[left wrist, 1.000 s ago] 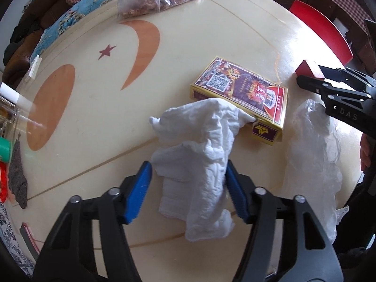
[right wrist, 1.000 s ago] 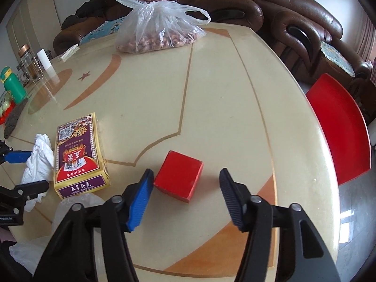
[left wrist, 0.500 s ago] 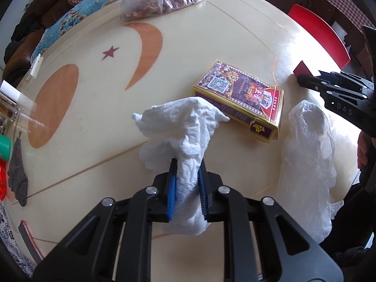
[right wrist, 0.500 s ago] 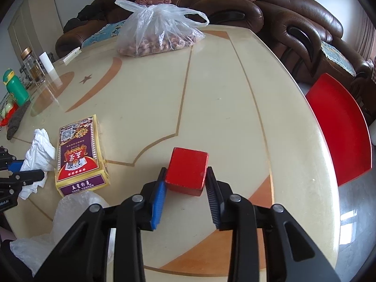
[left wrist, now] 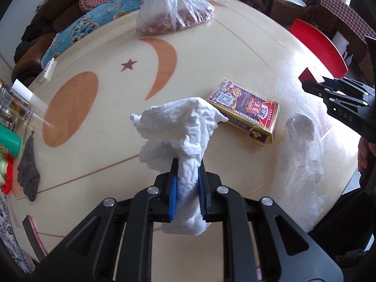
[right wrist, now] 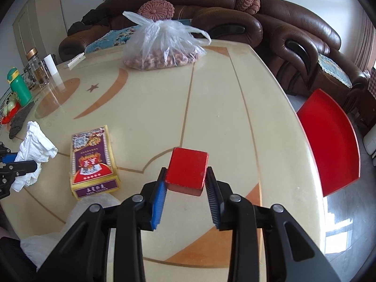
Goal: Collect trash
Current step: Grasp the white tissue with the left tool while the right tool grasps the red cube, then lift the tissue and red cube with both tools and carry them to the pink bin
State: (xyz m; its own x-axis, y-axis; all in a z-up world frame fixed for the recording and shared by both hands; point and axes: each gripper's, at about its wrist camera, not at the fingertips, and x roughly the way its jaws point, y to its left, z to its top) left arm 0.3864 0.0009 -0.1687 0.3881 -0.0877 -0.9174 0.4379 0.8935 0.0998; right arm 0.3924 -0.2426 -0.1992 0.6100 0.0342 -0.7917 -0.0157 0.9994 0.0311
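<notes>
My left gripper (left wrist: pixel 188 183) is shut on a crumpled white tissue (left wrist: pixel 181 131) and holds it just above the table; the tissue also shows in the right wrist view (right wrist: pixel 35 145). My right gripper (right wrist: pixel 185 185) is shut on a small red box (right wrist: pixel 186 168), lifted slightly off the table; the box shows at the right in the left wrist view (left wrist: pixel 310 75). A purple and gold carton (left wrist: pixel 244 110) lies flat between the grippers, also in the right wrist view (right wrist: pixel 92 159). A thin clear plastic bag (left wrist: pixel 300 159) lies at the table's near right edge.
A tied plastic bag of nuts (right wrist: pixel 162 49) sits at the far side of the round cream table (right wrist: pixel 230 98). A green bottle (right wrist: pixel 17 87), a glass jar (right wrist: pixel 37 70) and a grey cloth (left wrist: pixel 28 169) stand at the left. A red chair (right wrist: pixel 329 138) and brown sofas (right wrist: pixel 293 30) surround the table.
Both grippers closed from open: the left on the tissue, the right on the red box. Both things have since lifted slightly off the table.
</notes>
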